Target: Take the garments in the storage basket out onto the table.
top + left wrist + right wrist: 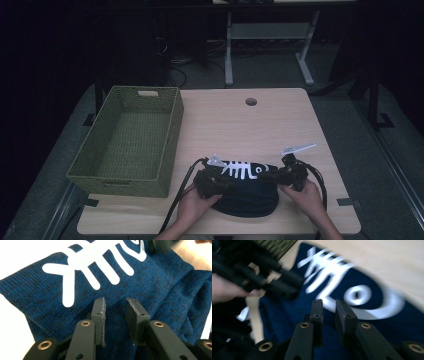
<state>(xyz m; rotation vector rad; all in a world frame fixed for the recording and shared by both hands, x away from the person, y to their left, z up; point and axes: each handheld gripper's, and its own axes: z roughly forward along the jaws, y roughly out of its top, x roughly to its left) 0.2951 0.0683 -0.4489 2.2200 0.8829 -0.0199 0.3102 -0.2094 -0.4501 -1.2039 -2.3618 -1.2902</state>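
Near table front edge: dark blue knit garment [247,192] with a white fish-bone print [242,170], bunched between the two hands; green woven basket [127,142] stands to its left, apart from it.
Garment long axis: runs left to right across the table, print along the far edge.
Left gripper [212,182]: at the garment's left end; in the left gripper view its jaws stand a narrow gap apart over the knit [160,285], with fabric rising between them. Whether the pads truly pinch it, cannot tell.
Right gripper [292,172]: at the garment's right end; in the right gripper view the jaws sit slightly parted above the cloth [287,315], nothing clamped, view blurred.
Nearer hand to basket: left.
Judgement: any lift toward the basket would go leftward, led by the left gripper; the right needs a fresh grip first.
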